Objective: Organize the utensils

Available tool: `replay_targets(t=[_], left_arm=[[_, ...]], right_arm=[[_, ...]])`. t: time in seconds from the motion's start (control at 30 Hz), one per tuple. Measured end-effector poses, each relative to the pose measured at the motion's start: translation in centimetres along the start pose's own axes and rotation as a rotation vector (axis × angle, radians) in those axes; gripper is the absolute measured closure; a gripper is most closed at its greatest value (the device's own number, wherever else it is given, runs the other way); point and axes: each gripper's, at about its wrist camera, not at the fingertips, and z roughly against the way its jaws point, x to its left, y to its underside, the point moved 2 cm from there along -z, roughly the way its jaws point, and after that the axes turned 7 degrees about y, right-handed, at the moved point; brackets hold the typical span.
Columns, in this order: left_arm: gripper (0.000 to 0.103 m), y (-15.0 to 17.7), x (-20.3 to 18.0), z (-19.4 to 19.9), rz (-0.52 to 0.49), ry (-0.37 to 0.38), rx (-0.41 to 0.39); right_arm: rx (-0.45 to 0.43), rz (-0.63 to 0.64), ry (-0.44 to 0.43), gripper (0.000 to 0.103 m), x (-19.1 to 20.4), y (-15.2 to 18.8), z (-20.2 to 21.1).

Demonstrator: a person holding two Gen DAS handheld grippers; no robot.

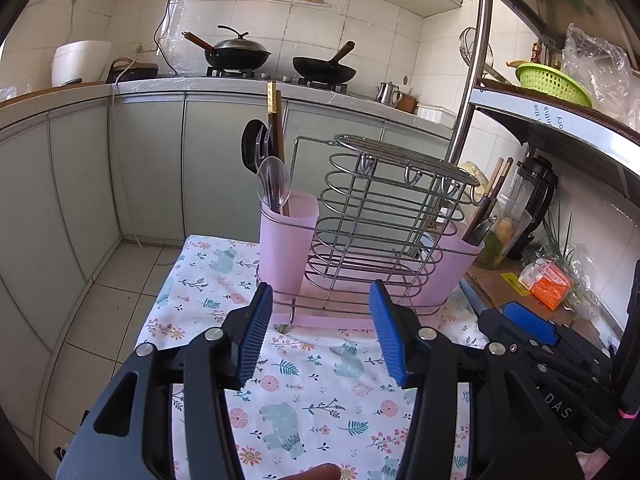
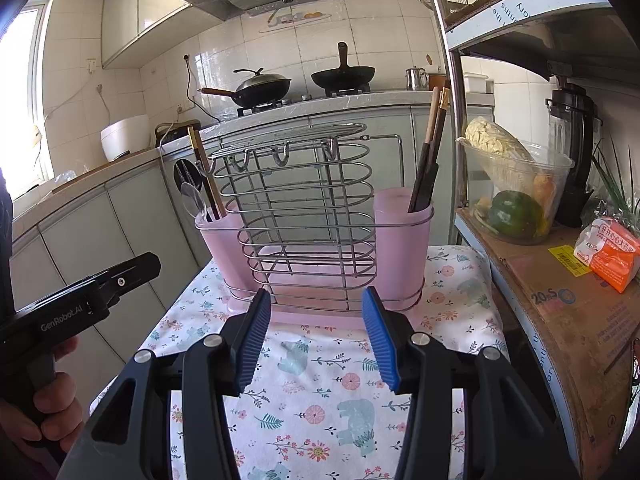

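A wire utensil rack point(image 1: 384, 224) point(image 2: 304, 220) stands on the patterned cloth with a pink cup at each end. The left pink cup point(image 1: 287, 240) point(image 2: 224, 240) holds a clear plastic spoon point(image 1: 274, 184) point(image 2: 192, 198), a black utensil and chopsticks point(image 1: 276, 128). The right pink cup point(image 1: 460, 264) point(image 2: 402, 236) holds dark chopsticks point(image 2: 430, 160) point(image 1: 490, 200). My left gripper point(image 1: 322, 328) hovers open in front of the rack with nothing between its fingers. My right gripper point(image 2: 316, 324) is open too, just short of the rack's pink base, also holding nothing.
The floral cloth point(image 1: 312, 396) point(image 2: 320, 392) covers a small table. A metal shelf at the right carries a cardboard sheet point(image 2: 560, 308), a vegetable tub point(image 2: 516, 192), an orange packet point(image 2: 608, 252) and a blender point(image 2: 572, 152). Kitchen counter with woks behind; tiled floor to the left.
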Motion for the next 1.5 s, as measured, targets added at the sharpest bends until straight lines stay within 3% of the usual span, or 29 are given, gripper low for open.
replay_targets(t=[1.5], left_arm=[[0.052, 0.7, -0.1, -1.4, -0.015, 0.012, 0.039]], right_arm=[[0.035, -0.002, 0.000, 0.056, -0.4, 0.7, -1.1]])
